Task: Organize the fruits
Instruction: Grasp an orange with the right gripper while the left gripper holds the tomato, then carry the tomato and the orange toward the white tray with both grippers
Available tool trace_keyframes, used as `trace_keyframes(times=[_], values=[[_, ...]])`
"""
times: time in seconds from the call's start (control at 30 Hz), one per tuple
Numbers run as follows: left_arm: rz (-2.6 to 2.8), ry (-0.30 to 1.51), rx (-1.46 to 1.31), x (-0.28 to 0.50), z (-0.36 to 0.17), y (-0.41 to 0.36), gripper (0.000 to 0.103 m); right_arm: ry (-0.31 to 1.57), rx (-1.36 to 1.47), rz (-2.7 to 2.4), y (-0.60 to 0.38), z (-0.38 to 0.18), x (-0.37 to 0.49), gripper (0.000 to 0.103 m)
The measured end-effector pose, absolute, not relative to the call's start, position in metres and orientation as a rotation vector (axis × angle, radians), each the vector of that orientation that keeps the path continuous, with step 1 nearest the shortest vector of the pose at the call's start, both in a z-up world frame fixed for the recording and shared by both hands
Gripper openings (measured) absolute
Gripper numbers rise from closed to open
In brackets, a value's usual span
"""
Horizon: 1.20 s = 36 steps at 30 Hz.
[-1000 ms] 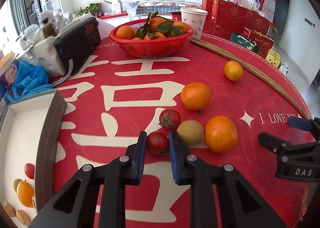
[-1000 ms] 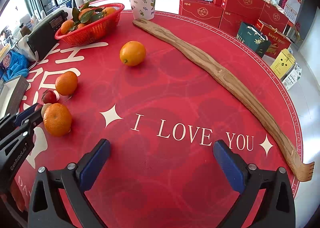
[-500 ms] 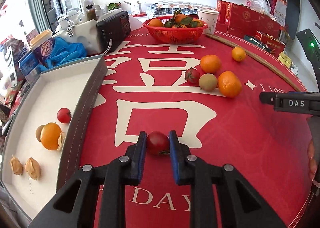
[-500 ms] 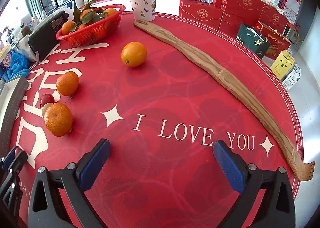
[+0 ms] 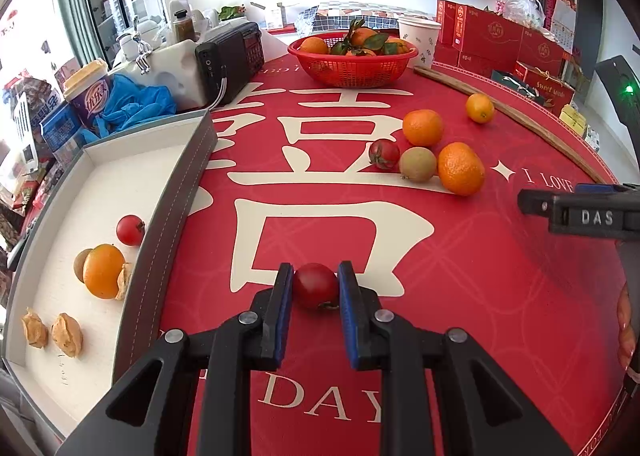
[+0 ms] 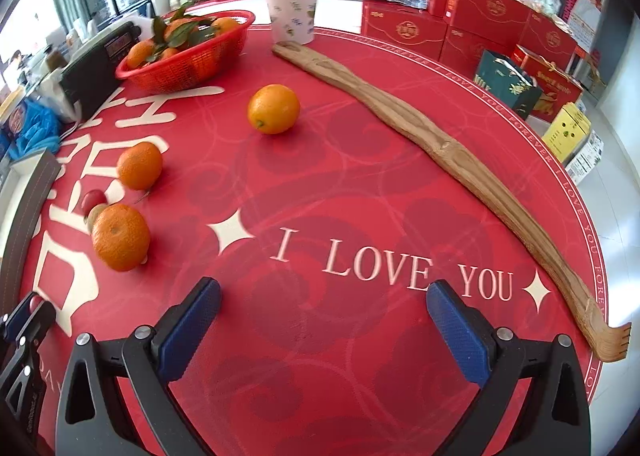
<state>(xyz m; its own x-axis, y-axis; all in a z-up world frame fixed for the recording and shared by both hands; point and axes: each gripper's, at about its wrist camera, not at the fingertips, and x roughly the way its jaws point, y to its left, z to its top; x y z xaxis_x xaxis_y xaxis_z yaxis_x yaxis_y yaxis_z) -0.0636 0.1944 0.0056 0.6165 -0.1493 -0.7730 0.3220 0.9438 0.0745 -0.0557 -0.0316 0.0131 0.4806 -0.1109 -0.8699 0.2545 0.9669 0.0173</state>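
Observation:
My left gripper (image 5: 314,288) is shut on a small red tomato (image 5: 315,286), held above the red tablecloth to the right of a white tray (image 5: 64,192). The tray holds a tomato (image 5: 130,230), an orange (image 5: 103,271), a kiwi and walnuts (image 5: 66,335). On the cloth farther off lie another tomato (image 5: 384,154), a kiwi (image 5: 418,164) and three oranges (image 5: 460,168). My right gripper (image 6: 324,320) stands open over bare cloth near the words "I LOVE YOU", with nothing between its fingers. An orange (image 6: 274,108) lies beyond it.
A red basket (image 5: 352,64) of leafy oranges stands at the back, a paper cup (image 5: 420,36) beside it. A long wooden back scratcher (image 6: 440,160) curves along the table's right side. A black radio (image 5: 232,56), blue gloves and clutter crowd the back left. Red gift boxes stand beyond the table.
My left gripper has carried the tomato away from the fruit cluster, toward the near side of the table beside the tray, then held still. The right gripper has stayed put.

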Motion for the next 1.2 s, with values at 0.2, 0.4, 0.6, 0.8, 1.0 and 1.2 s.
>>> trace_keyframes(times=[0.2, 0.4, 0.6, 0.8, 1.0, 1.2], values=[[-0.274, 0.866, 0.215, -0.063, 0.006, 0.194, 0.025, 1.032, 0.018, -0.003, 0.024, 0.015, -0.059, 0.103], [-0.274, 0.866, 0.214, -0.063, 0.006, 0.194, 0.025, 1.001, 0.0, 0.028, 0.038, 0.013, -0.058, 0.103], [-0.271, 0.865, 0.219, -0.064, 0.006, 0.193, 0.025, 0.991, -0.013, 0.059, 0.045, 0.012, -0.044, 0.103], [-0.277, 0.868, 0.207, -0.064, 0.005, 0.193, 0.025, 0.97, -0.033, 0.101, 0.062, 0.014, -0.025, 0.095], [-0.275, 0.867, 0.21, -0.064, 0.005, 0.193, 0.025, 0.916, 0.0, 0.081, 0.059, 0.021, -0.023, 0.039], [-0.275, 0.874, 0.189, -0.064, 0.005, 0.195, 0.025, 0.913, 0.183, 0.079, 0.026, 0.022, -0.038, 0.039]])
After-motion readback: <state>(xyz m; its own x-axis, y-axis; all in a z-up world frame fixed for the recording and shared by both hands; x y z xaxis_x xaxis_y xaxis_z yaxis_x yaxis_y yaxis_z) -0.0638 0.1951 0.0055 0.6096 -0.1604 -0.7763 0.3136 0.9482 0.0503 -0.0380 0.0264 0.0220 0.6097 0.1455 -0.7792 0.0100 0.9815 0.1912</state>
